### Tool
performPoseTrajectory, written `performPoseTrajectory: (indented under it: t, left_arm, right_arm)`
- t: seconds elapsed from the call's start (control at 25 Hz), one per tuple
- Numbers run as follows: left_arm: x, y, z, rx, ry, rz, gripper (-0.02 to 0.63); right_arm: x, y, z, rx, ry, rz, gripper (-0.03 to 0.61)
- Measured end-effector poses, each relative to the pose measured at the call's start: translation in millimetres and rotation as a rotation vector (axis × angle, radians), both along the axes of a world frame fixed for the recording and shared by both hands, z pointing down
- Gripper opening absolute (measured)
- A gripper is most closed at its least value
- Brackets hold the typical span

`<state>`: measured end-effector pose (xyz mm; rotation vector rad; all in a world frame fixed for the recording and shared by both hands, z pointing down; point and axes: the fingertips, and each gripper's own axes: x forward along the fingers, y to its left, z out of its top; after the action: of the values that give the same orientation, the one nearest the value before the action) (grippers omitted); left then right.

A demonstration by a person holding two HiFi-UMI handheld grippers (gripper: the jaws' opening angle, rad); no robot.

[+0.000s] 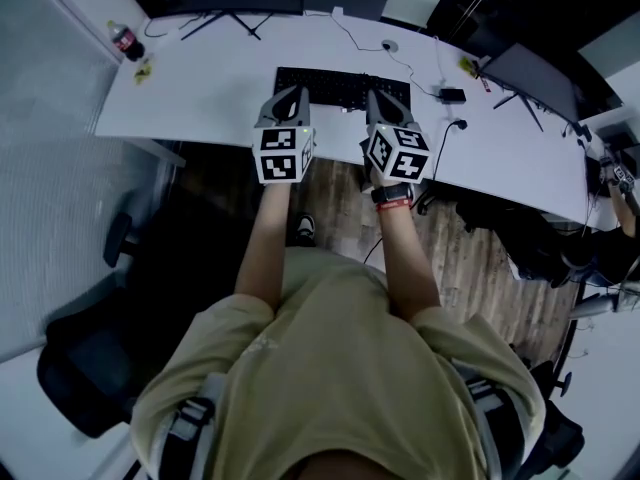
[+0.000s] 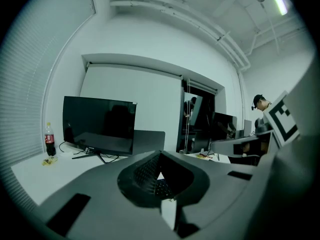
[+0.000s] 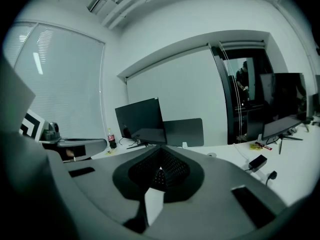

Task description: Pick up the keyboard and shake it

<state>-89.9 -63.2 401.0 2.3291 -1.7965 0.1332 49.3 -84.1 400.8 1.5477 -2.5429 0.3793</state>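
Keyboard [image 1: 340, 86] flat on white surface [image 1: 200, 98], grippers at its near edge.
Left gripper [image 1: 293, 96] and right gripper [image 1: 380, 100]: jaws closed tip to tip, empty.

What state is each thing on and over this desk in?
keyboard: lying flat on the desk, not lifted.
left tool: jaws together, holding nothing.
right tool: jaws together, holding nothing.
monitor: screen dark.
bottle: standing upright.
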Motion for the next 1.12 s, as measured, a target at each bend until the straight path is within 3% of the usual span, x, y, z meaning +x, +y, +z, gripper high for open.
performPoseTrajectory:
  t: [0.48, 0.88, 1.12]
  left_arm:
    - [-39, -52, 41, -0.066, 0.021, 0.054, 0.017]
    - [-42, -89, 68, -0.115, 0.007, 0.074, 0.02]
    - [-29, -135, 84, -0.149, 0.011, 0.089, 0.021]
  right_arm:
    - [-47, -46, 34, -0.055, 0.012, 0.007, 0.018]
    - [-31, -75, 63, -0.118, 0.026, 0.022, 0.02]
    - [-4, -118, 74, -0.139, 0.037, 0.026, 0.039]
